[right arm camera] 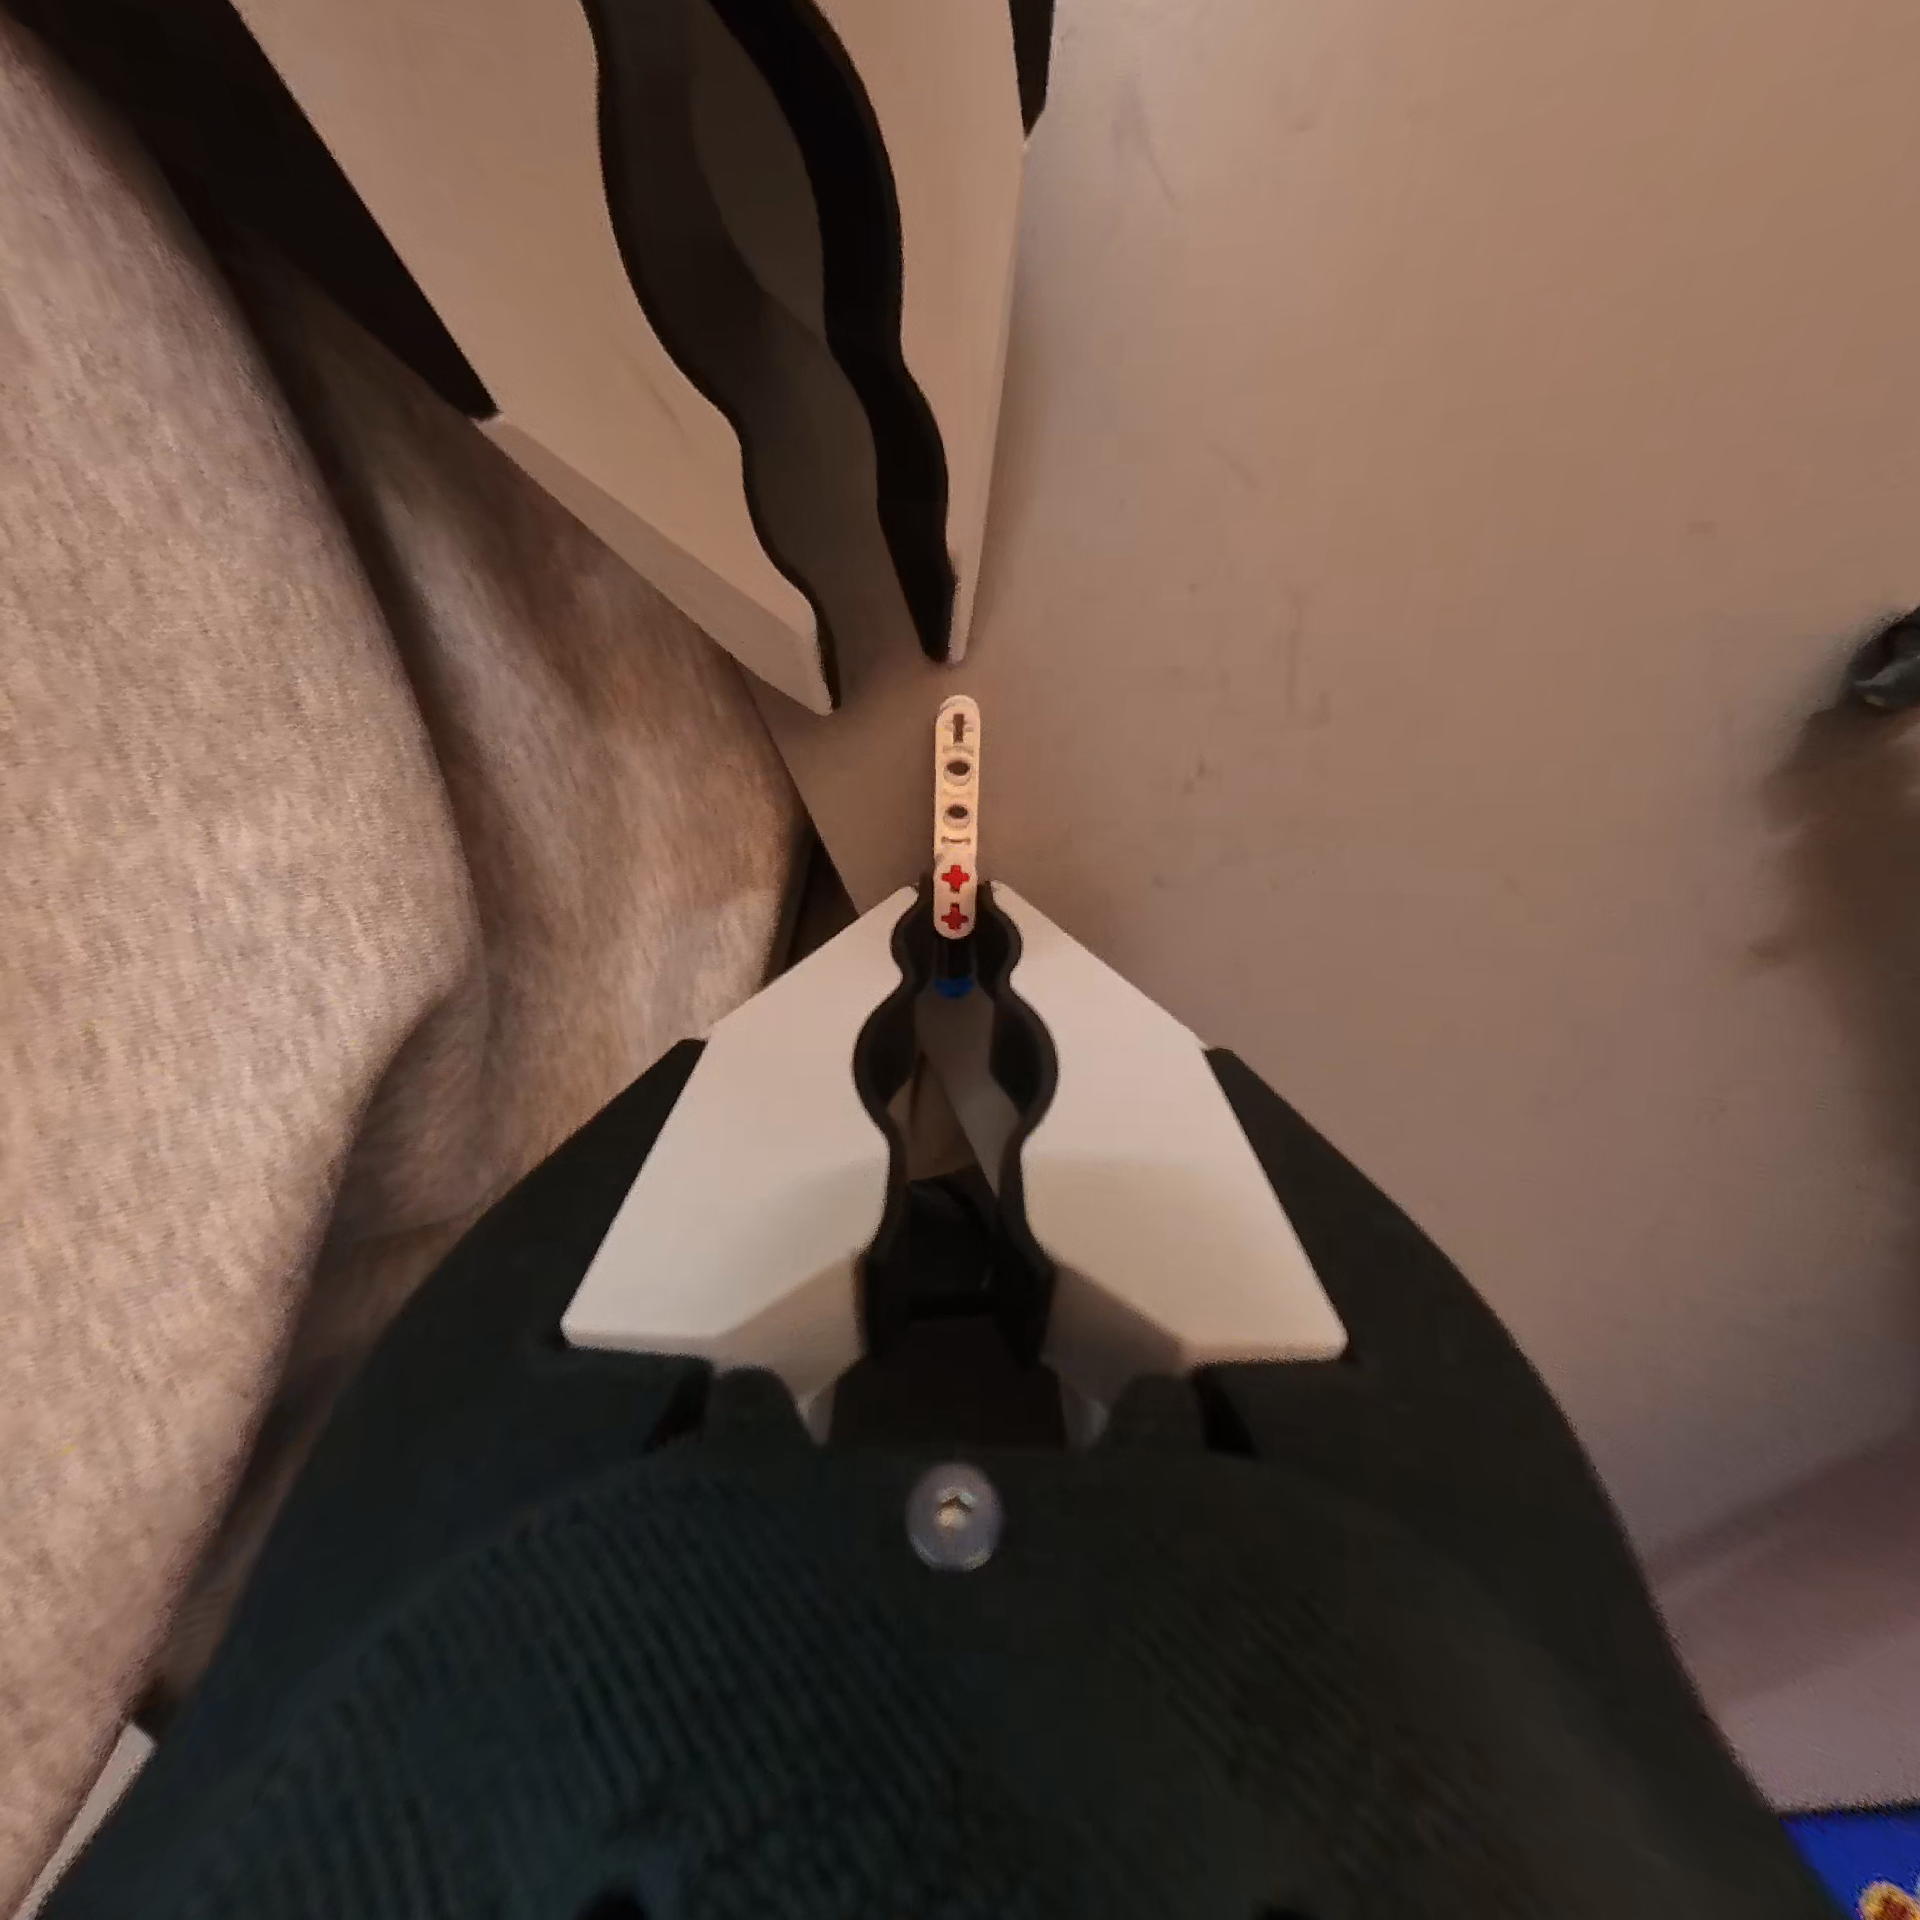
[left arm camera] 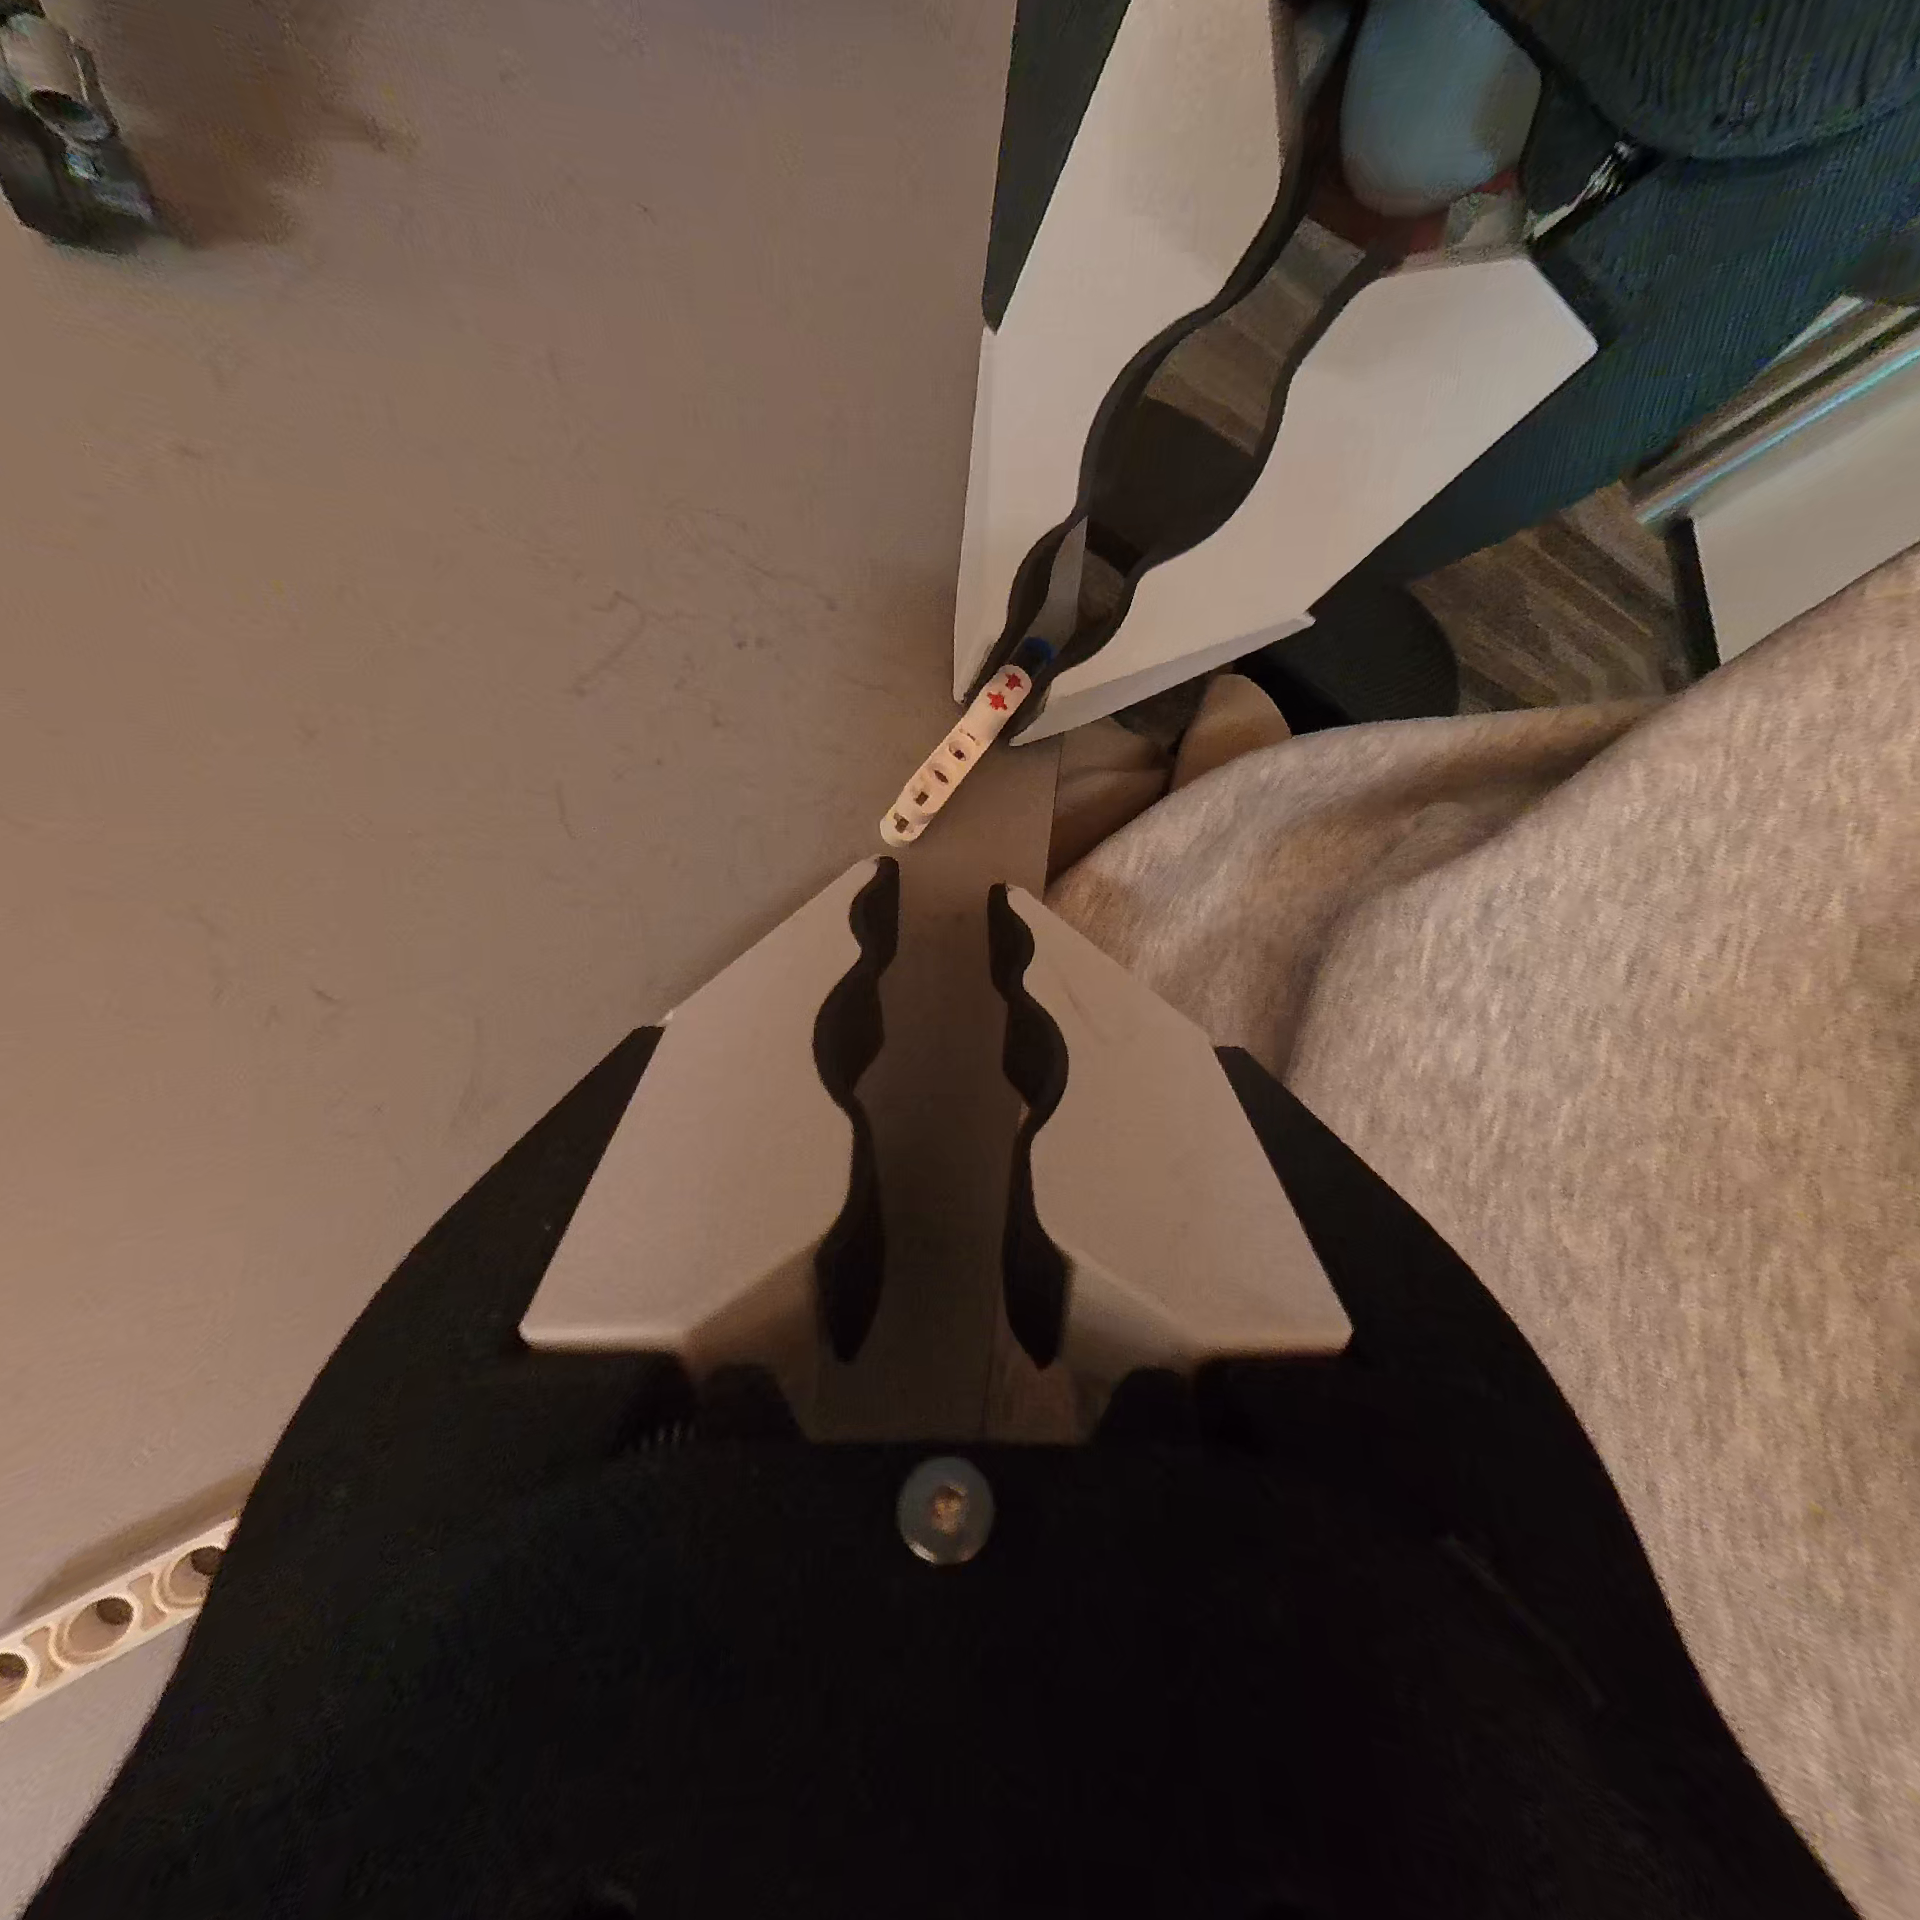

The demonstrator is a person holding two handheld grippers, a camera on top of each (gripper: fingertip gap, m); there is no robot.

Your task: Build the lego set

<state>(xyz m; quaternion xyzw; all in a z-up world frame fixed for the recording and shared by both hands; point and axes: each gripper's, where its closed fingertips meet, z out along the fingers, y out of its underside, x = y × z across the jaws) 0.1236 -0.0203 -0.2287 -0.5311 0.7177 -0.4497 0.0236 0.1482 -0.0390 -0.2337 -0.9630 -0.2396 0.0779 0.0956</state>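
My right gripper [right arm camera: 956, 894] is shut on the near end of a slim white lego beam [right arm camera: 957, 805]. The beam has two red cross axle ends near the fingertips and a blue pin [right arm camera: 953, 987] just behind them, between the fingers. The beam sticks straight out over the beige table [right arm camera: 1455, 520]. My left gripper [left arm camera: 943, 878] is open and empty, and its tips sit just short of the beam's free end [left arm camera: 940, 774]. In the left wrist view my right gripper [left arm camera: 1013, 691] comes in from the upper right. In the right wrist view my left gripper [right arm camera: 891, 675] comes in from the top.
A long white beam with holes [left arm camera: 104, 1621] lies at the lower left of the table. A dark small assembly [left arm camera: 62, 135] sits at the far left. A person's grey-clothed lap [left arm camera: 1507, 1091] is along the table edge. A blue upholstered chair [left arm camera: 1714, 260] stands beyond. Both grippers' tips are close together, under 4 cm apart.
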